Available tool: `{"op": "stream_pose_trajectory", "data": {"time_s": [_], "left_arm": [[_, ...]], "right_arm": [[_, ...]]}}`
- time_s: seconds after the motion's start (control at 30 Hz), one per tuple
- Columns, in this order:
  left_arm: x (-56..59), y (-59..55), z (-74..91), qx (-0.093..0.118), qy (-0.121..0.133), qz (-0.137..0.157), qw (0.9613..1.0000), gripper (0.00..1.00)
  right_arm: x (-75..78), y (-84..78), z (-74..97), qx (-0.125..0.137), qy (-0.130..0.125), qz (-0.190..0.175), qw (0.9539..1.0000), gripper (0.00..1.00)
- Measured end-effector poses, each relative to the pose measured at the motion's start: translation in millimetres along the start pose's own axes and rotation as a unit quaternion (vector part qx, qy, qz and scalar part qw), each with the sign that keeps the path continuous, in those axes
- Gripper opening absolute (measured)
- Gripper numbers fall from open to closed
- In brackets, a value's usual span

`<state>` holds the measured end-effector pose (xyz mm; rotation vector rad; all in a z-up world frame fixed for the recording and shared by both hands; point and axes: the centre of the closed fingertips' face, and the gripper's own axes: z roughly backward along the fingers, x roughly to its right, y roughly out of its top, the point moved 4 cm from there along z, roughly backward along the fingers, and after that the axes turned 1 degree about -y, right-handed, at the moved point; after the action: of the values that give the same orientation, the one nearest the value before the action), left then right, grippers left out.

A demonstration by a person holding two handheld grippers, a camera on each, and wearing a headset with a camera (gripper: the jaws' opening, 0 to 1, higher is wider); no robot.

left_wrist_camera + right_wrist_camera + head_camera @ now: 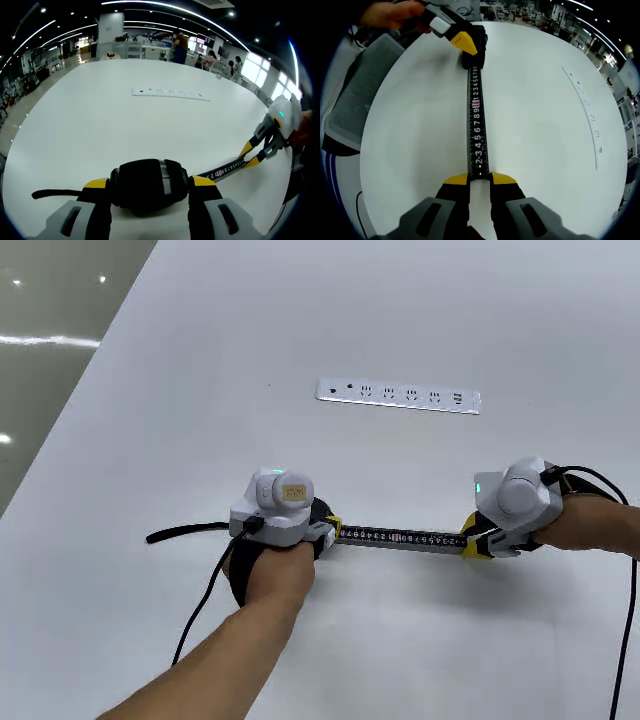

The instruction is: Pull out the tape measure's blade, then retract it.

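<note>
Counter (300,320) surface, white and broad, carried everything. Power strip (398,395), long and white, lay flat well beyond the work, apart from both grippers; it also showed in the left gripper view (170,92) and along the far edge of the right gripper view (585,110).

The left gripper (322,532) sat low on the counter, and its own view had its yellow-tipped jaws closed against the two sides of the tape measure's black case (149,187). The right gripper (478,540) was off to the other side, its jaws (480,179) pinched on the free end of the blade (477,120).

The blade stretched straight between the two grippers just above the counter (400,537), printed numbers facing up, running from the right gripper's jaws to the case (472,47) held by the left gripper (150,182).

A thin black strap (185,532) trailed from the case across the counter, away from the blade, lying loose (55,193).
</note>
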<state>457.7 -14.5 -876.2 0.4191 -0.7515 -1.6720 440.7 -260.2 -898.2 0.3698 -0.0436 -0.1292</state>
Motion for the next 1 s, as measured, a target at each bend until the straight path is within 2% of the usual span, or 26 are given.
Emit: {"op": "stream_pose_trajectory", "data": {"time_s": [0.63,0.77,1.0], "left_arm": [[0.0,0.1,-0.5,-0.001,-0.001,-0.001,1.0000,0.59],[0.2,0.2,-1.1,-0.001,-0.002,-0.002,1.0000,0.59],[-0.3,0.3,-1.7,-0.003,-0.002,-0.003,1.0000,0.59]], "right_arm": [[4.0,15.6,-7.2,0.008,0.002,0.002,1.0000,0.15],[5.3,20.6,-10.2,0.012,0.005,-0.013,0.9998,0.15],[8.8,28.3,-16.2,0.014,0.013,-0.010,0.9998,0.15]]}}
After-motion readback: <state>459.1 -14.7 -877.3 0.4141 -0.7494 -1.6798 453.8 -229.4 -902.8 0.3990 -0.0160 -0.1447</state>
